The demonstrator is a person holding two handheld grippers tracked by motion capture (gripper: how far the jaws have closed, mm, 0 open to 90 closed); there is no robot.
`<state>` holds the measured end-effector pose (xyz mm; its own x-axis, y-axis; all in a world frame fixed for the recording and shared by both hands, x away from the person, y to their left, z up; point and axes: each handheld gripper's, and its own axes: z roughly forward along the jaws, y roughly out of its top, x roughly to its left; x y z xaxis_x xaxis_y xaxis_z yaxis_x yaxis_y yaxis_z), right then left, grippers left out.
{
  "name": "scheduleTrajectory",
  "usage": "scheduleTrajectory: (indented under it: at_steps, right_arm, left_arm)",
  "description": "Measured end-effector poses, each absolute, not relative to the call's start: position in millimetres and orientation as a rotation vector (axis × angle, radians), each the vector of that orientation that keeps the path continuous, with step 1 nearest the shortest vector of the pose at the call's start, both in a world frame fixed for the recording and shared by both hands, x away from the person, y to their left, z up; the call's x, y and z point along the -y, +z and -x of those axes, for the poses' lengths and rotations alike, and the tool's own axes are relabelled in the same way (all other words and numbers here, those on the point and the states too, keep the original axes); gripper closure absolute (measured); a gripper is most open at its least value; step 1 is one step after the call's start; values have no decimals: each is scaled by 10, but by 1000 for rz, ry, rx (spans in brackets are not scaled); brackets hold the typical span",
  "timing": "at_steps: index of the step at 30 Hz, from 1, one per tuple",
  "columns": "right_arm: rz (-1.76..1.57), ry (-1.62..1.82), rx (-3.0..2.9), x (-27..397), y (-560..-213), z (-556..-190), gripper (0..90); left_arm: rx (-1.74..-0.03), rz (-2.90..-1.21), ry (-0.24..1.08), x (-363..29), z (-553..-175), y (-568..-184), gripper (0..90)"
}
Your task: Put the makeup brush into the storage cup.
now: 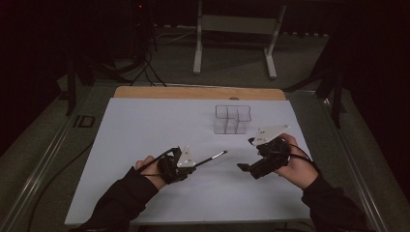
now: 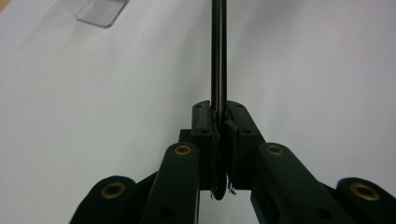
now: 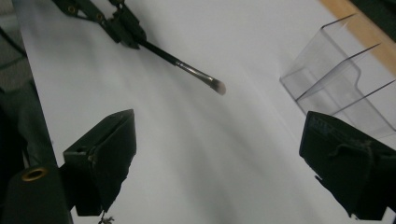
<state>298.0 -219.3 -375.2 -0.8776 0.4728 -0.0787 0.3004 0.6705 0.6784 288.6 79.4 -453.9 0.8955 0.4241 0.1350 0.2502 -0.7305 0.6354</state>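
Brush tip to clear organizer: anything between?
Nothing: bare white sheet between brush tip and organizer, seen in the right gripper view.

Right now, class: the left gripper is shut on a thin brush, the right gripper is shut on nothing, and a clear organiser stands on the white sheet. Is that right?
Not quite. The right gripper is open, not shut: the right gripper view shows its jaws wide apart with nothing between them. The rest holds: the left gripper is shut on the brush, and the organiser stands on the sheet.
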Motion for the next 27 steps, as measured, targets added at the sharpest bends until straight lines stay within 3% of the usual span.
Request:
scheduleTrajectory:
  at_steps: [8,27]
  right_arm:
    - [-667,1139,-2490,2310,-3693,-2901,145]
    - [-672,1301,-2396,2317,-3853,-2724,139]
  left_arm:
    - [-616,-2306,355,-888,-2866,-4546,849]
    - [-767,-1985,142,-1016,-2772,-4693,849]
